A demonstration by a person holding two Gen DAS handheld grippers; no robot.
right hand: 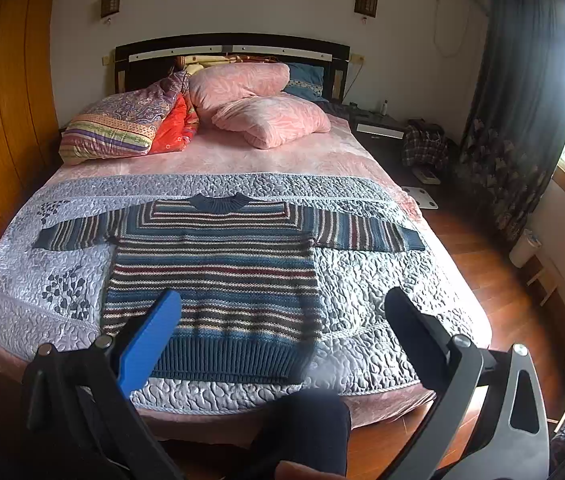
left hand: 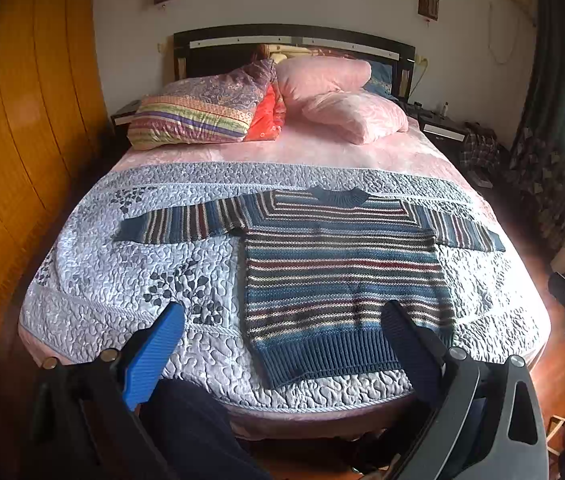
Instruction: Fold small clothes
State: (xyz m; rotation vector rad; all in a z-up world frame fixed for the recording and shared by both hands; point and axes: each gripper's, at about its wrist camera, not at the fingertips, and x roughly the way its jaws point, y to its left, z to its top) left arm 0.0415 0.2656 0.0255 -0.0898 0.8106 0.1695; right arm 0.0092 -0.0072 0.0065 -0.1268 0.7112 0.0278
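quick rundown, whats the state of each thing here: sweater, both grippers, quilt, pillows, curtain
striped sweater: unfolded, spread flat on the quilt, both sleeves out to the sides
left gripper: open, holding nothing, above the foot of the bed
right gripper: open, holding nothing
quilt: spread flat over the near part of the bed
pillows: piled by the headboard
curtain: drawn partly aside, window showing

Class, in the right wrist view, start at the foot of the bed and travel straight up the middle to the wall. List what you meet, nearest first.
Quilted grey bedspread → striped sweater → pink sheet → pink pillows → dark headboard.
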